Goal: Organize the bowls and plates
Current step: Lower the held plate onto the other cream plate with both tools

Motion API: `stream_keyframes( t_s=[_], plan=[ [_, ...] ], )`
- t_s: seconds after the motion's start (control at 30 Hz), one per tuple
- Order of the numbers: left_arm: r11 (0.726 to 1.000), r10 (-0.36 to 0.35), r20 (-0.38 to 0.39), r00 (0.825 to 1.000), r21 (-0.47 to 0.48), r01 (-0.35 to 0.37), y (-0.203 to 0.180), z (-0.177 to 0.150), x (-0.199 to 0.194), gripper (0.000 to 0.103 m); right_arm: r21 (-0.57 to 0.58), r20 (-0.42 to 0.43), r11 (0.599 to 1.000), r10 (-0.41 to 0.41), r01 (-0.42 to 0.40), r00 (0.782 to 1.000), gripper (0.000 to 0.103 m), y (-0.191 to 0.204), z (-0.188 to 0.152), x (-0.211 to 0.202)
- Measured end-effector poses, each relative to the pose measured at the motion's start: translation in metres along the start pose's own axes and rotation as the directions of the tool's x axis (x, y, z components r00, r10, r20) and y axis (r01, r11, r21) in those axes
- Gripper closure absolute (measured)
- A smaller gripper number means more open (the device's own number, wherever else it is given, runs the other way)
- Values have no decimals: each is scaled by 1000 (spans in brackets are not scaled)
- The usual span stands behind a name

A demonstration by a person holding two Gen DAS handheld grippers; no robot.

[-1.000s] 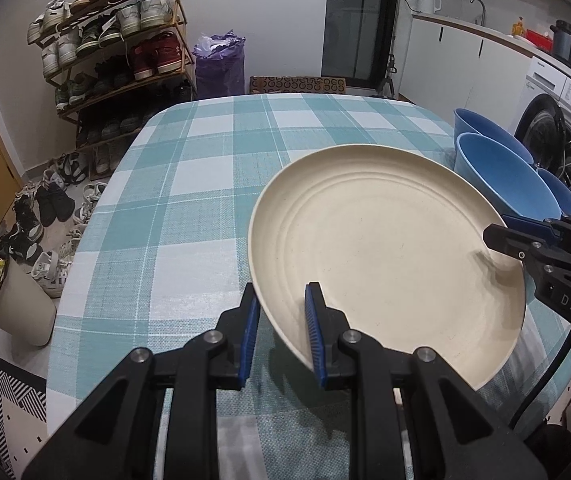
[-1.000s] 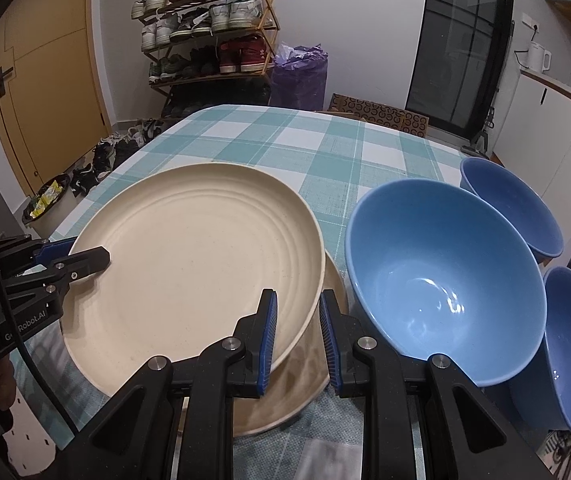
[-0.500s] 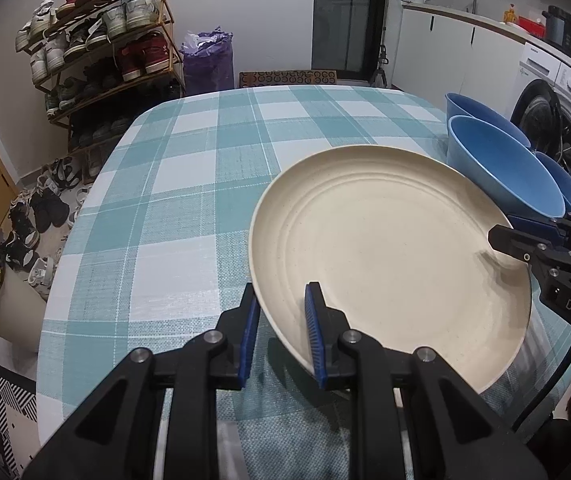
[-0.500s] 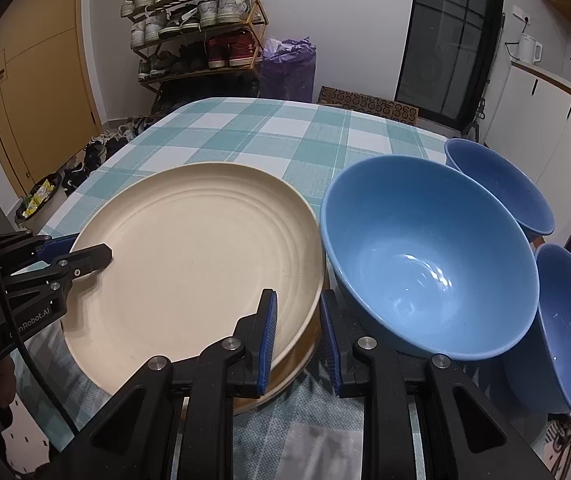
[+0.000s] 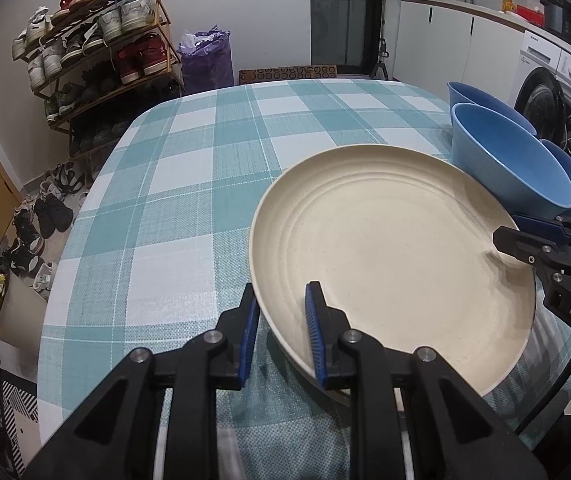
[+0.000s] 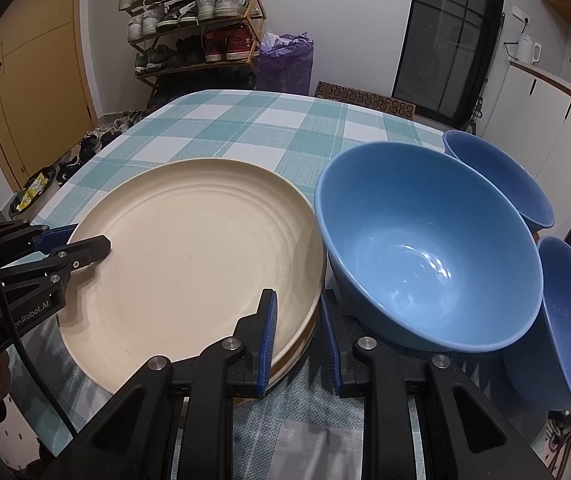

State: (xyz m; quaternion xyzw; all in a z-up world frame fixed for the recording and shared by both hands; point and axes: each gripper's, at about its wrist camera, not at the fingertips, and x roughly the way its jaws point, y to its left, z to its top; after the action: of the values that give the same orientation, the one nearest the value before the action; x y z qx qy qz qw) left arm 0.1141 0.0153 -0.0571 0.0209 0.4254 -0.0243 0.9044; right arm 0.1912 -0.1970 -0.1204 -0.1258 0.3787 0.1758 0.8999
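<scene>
Cream plate (image 6: 189, 248) – matt, faintly speckled, ridged rings. Near blue bowl (image 6: 425, 248) – glossy, smooth inside. Tablecloth (image 5: 189, 184) – woven checked cloth, coarse texture. Gripper pads (image 5: 314, 320) – ribbed blue rubber on matt black plastic.

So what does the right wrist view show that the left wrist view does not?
Only the right wrist view shows a second plate under the cream plate, the yellow door, and the bowl's inside. Only the left wrist view shows the washing machine. Both show the checked tablecloth, the shoe rack, and both tongs around the cream plate's rim.
</scene>
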Motion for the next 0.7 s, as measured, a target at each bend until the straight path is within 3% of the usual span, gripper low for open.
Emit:
stream_keyframes(
  t_s=[0.7],
  plan=[
    [999, 28, -8, 1000, 24, -28, -4, -2, 5, 82, -11, -19, 1000, -3, 3, 1000, 81, 3, -5, 8]
  ],
)
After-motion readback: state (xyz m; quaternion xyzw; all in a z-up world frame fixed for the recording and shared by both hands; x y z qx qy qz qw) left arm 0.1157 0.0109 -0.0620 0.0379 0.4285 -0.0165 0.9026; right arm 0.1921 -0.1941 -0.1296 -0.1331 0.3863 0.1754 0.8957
